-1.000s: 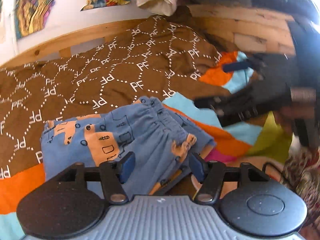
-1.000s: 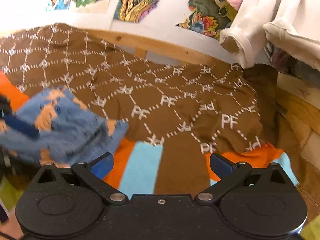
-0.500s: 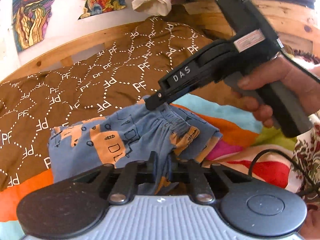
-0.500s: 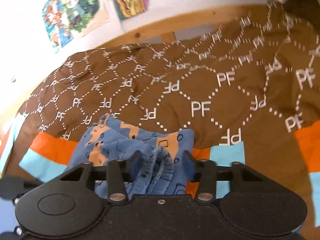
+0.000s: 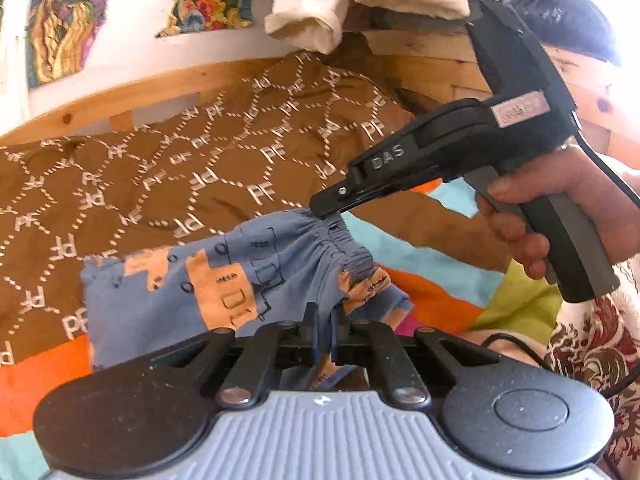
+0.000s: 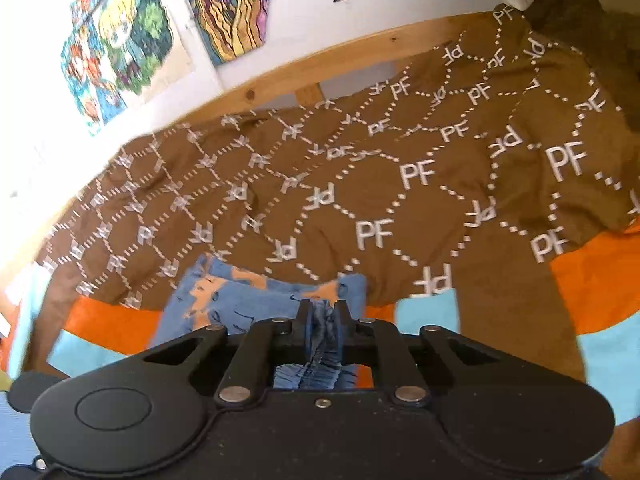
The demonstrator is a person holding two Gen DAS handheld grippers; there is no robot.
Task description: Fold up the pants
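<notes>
On the bed we see the pants (image 5: 224, 280), small blue ones printed with orange shapes, lying over a brown blanket (image 5: 168, 168) patterned with white dotted hexagons and "PF" letters; their far end rests on the brown cloth while the gathered waistband (image 5: 340, 240) is lifted toward us; beneath the brown blanket lies a striped cover (image 5: 432, 300) in orange, light blue, pink and green.

From the left wrist view our left gripper (image 5: 325, 332) has its fingers drawn together on a fold of blue fabric near the waistband's near corner; the cloth runs up between the pads; further along the same waistband our right gripper (image 5: 320, 210) pinches the elastic edge at its tip, tilted downward, its black body marked "DAS"; the right hand (image 5: 560, 208) wraps the grey handle, and a black cable trails from it.

From the right wrist view the right gripper (image 6: 323, 320) is clamped on the ruffled blue waistband (image 6: 320, 376), which bunches between the closed fingers; the rest of the pants (image 6: 240, 300) spreads beyond onto the brown blanket (image 6: 400, 184).

Behind the bed a wooden rail (image 6: 340, 60) runs below a white wall with colourful drawings (image 6: 120, 48); pale garments (image 5: 316, 8) hang at the top.
</notes>
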